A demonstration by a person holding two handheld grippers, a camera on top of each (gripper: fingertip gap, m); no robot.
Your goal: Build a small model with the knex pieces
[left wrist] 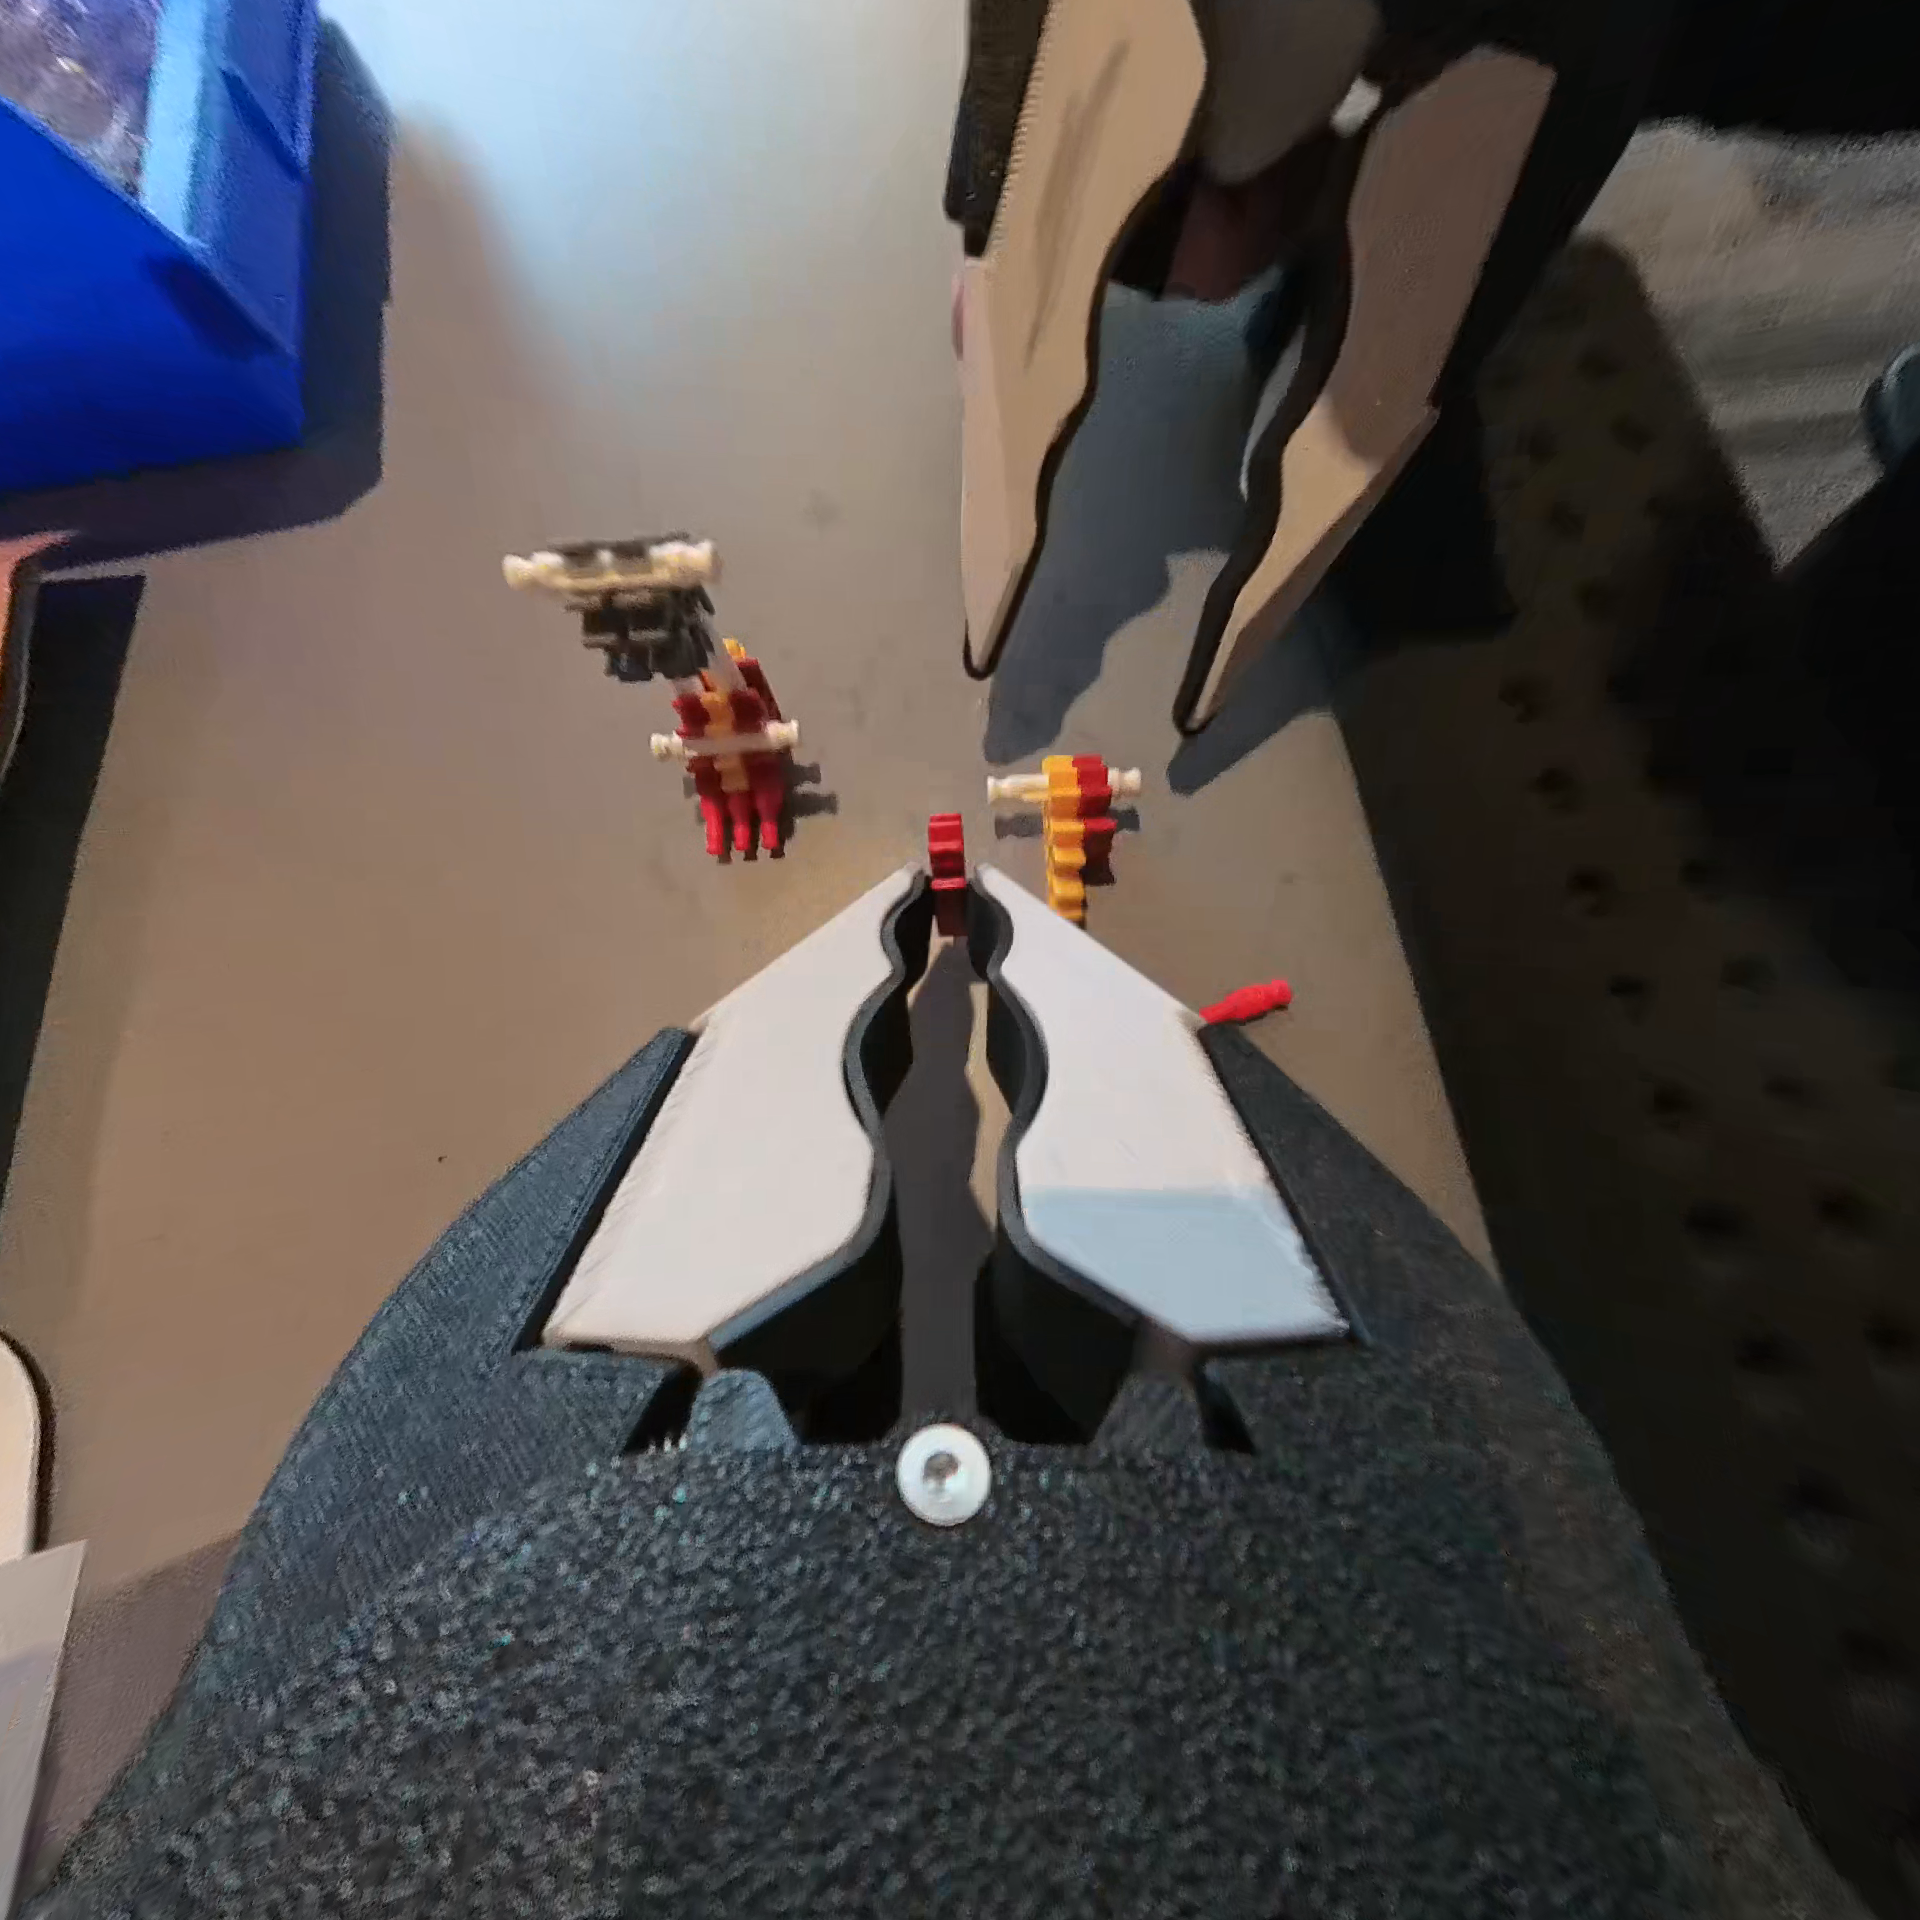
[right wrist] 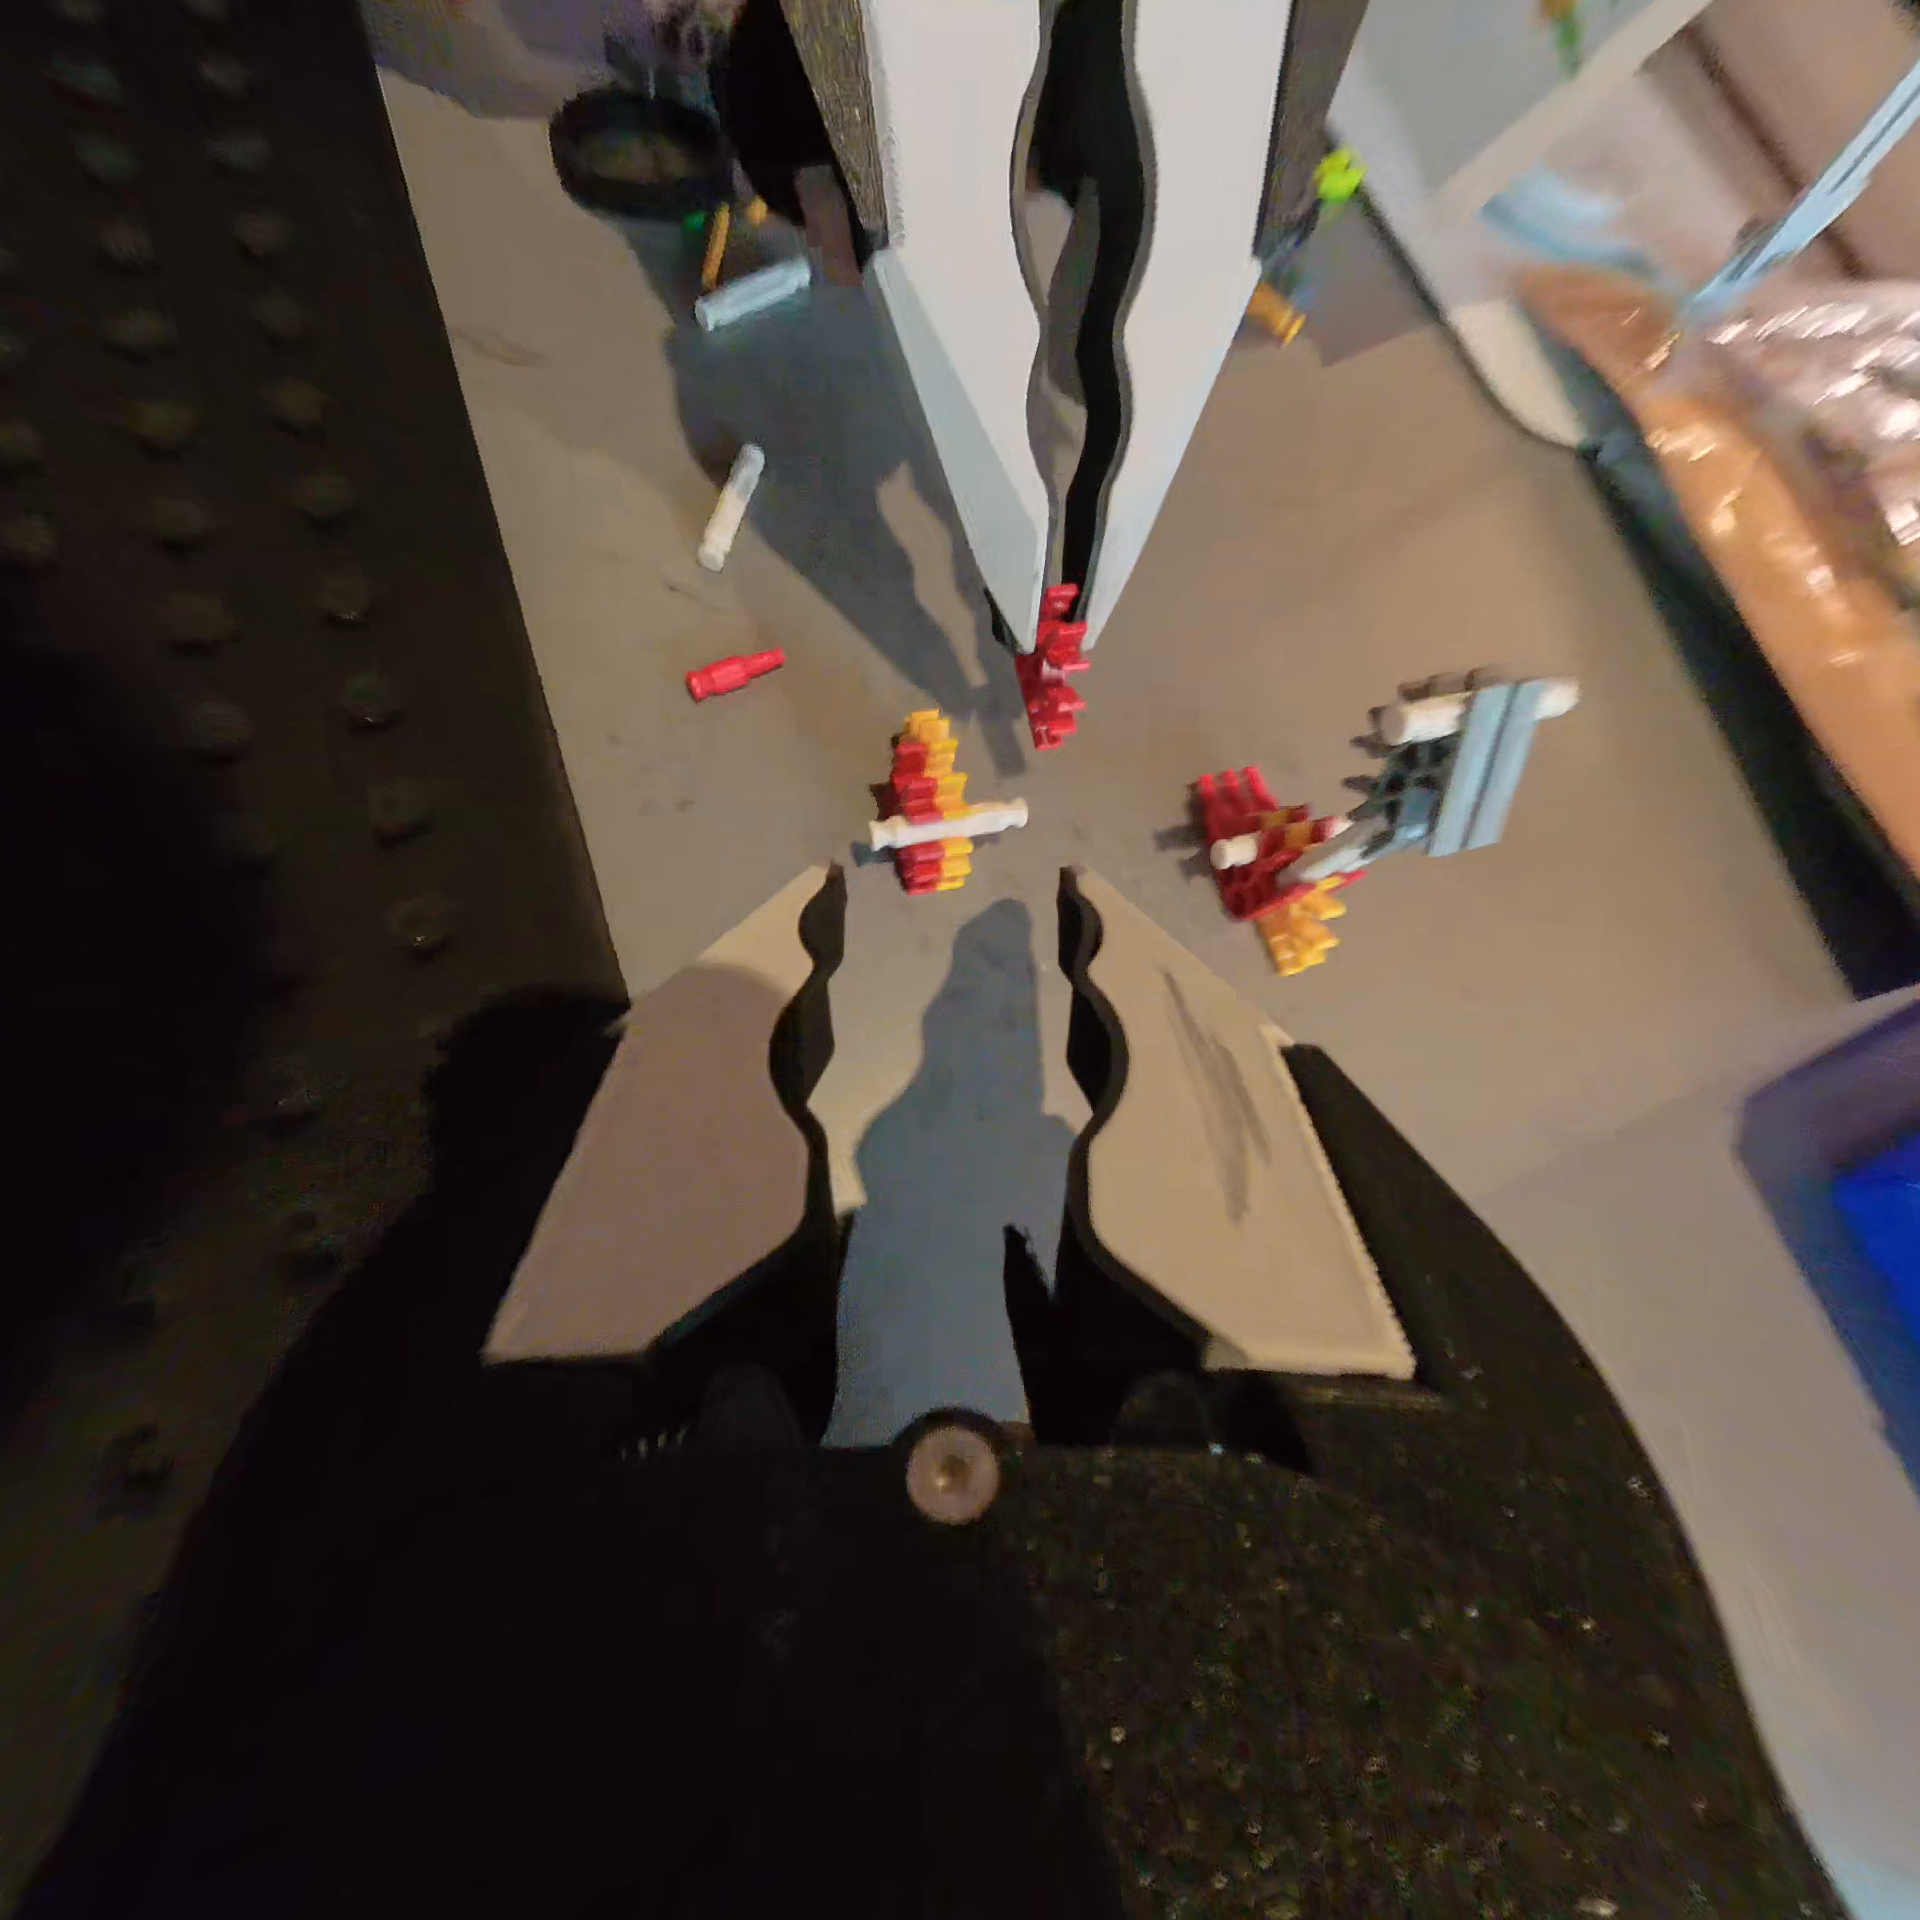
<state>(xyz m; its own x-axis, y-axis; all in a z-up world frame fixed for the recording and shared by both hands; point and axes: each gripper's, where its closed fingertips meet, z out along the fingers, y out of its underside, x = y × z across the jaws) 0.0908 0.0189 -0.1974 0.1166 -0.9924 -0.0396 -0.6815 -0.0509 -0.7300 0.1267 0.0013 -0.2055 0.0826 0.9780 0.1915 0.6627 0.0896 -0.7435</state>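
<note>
Where the two fingertips of the left gripper (left wrist: 951,883) meet, a small red toothed piece (left wrist: 945,868) is clamped, its upper end standing clear of the tips above the grey table (left wrist: 312,935). From the right wrist view, the same red piece (right wrist: 1051,665) is seen hanging from the tips of the left gripper (right wrist: 1055,613), just over the tabletop.

The right gripper (right wrist: 951,883) is held spread apart with nothing between its fingers; only bare table (right wrist: 1455,623) is seen in the gap. In the left wrist view it (left wrist: 1081,696) is seen pointing down toward the table from the far side.

Just beside the clamped piece, a red and yellow stack on a white rod (left wrist: 1070,831) is laid on the table, between the two grippers. A larger red, yellow and black assembly (left wrist: 686,686) is placed further left. A loose red peg (left wrist: 1247,1001) is found near the right finger of the left gripper. A blue box (left wrist: 135,312) is set at the far left edge. Two white pegs (right wrist: 732,504) are seen lying farther off in the right wrist view.
</note>
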